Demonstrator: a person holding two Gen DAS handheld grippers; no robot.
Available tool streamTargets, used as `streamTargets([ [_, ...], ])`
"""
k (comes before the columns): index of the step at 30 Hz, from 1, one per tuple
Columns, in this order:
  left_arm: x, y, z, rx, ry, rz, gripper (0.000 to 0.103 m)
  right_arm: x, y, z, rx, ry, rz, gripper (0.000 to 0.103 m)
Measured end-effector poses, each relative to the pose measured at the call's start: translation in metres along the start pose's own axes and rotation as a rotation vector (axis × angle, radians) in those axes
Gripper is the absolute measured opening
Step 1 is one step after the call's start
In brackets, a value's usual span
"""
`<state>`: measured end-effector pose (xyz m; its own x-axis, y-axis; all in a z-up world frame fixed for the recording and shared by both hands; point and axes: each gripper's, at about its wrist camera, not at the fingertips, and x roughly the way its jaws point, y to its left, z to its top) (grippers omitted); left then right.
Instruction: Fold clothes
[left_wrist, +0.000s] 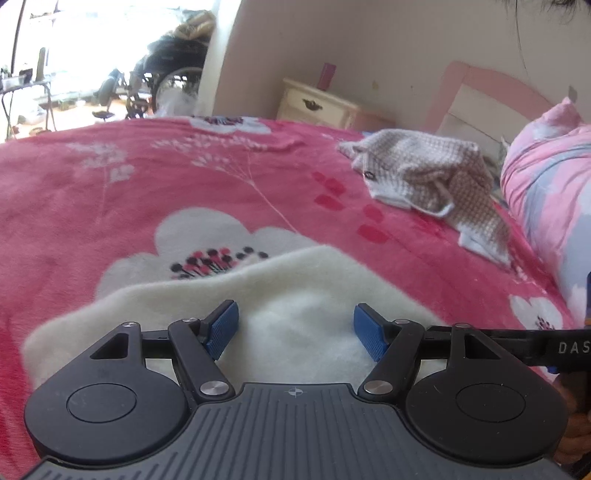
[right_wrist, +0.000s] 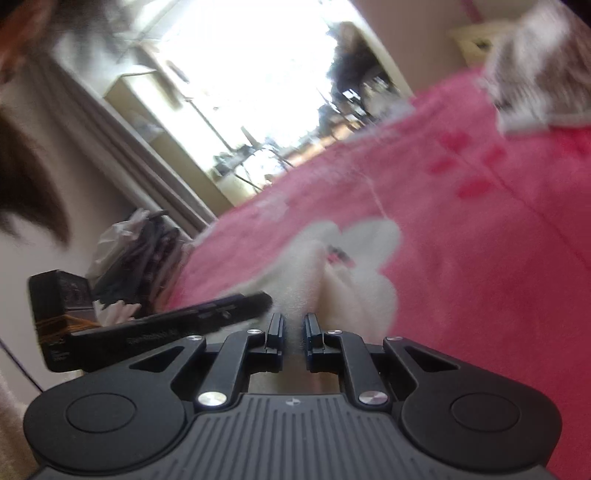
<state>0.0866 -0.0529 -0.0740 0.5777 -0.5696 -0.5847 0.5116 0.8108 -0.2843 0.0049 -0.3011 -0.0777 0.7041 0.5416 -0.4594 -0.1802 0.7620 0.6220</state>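
A cream fleece garment (left_wrist: 177, 306) lies on the pink flowered bedspread (left_wrist: 147, 192) just under my left gripper (left_wrist: 295, 326). That gripper is open, its blue pads (left_wrist: 221, 328) spread wide over the fleece with nothing between them. In the tilted, blurred right wrist view, my right gripper (right_wrist: 294, 328) is shut on a raised ridge of the cream garment (right_wrist: 354, 295), which runs up between its fingers. A crumpled brown-and-white checked garment (left_wrist: 432, 173) lies further up the bed, also seen as the checked garment (right_wrist: 535, 74).
A pink and grey pillow (left_wrist: 554, 184) and a pink headboard (left_wrist: 480, 88) are at the right. A cream nightstand (left_wrist: 317, 103) and a wheelchair (left_wrist: 166, 81) stand beyond the bed. Bags (right_wrist: 140, 251) pile beside the bed's edge. The other gripper's black bar (right_wrist: 184, 325) crosses at left.
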Motion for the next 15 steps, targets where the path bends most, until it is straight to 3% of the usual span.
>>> streamTargets([
  [4,0.004,-0.003,0.004,-0.011,-0.007,-0.022,0.069,-0.008,0.013,0.006,-0.063,-0.039,0.021,0.012],
  [8,0.017,-0.007,0.003,-0.009,0.040,-0.013,0.072,0.000,-0.012,-0.003,0.046,-0.004,-0.001,0.012],
  [12,0.019,-0.012,0.004,-0.003,0.036,-0.013,0.072,-0.013,0.000,0.003,-0.010,-0.047,0.022,0.012],
  [15,0.020,-0.016,0.005,0.002,0.034,-0.013,0.074,-0.005,-0.019,-0.005,0.042,-0.018,-0.001,0.011],
])
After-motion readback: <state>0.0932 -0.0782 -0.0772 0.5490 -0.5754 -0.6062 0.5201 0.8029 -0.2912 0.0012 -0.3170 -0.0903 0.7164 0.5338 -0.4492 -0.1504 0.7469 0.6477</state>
